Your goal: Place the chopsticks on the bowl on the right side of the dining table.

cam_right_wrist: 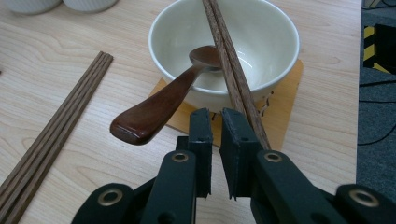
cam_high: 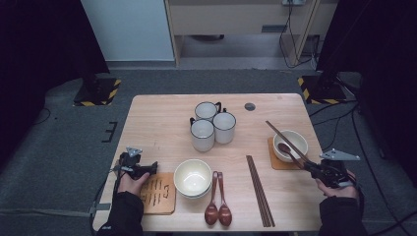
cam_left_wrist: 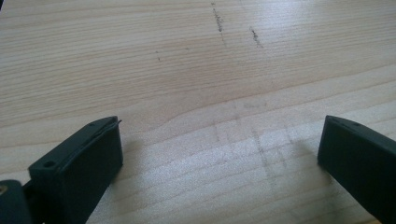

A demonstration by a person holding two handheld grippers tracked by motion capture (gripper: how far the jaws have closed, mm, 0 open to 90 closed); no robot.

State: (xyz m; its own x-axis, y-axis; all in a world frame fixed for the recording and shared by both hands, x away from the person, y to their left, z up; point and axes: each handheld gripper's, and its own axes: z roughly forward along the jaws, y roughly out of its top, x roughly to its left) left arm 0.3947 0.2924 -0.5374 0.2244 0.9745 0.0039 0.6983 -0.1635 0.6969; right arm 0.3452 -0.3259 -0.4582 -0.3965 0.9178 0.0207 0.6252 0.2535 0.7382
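Note:
A white bowl (cam_high: 294, 139) (cam_right_wrist: 261, 42) stands on an orange coaster (cam_high: 274, 162) (cam_right_wrist: 285, 102) at the table's right. A brown wooden spoon (cam_right_wrist: 154, 109) leans in it, handle out over the rim. A pair of dark chopsticks (cam_high: 278, 132) (cam_right_wrist: 224, 51) lies slanted across the bowl. My right gripper (cam_high: 307, 164) (cam_right_wrist: 218, 113) sits just in front of the bowl, jaws shut with a thin slit and nothing between them. The chopsticks run along the outside of its right-hand jaw. My left gripper (cam_high: 153, 168) (cam_left_wrist: 219, 135) rests open over bare wood near the left edge.
Three white mugs (cam_high: 211, 125) cluster at the table's middle back. A second white bowl (cam_high: 193, 178) stands front centre beside an orange coaster (cam_high: 158, 194). Two wooden spoons (cam_high: 219, 201) and more chopsticks (cam_high: 259, 191) (cam_right_wrist: 51, 126) lie near the front edge.

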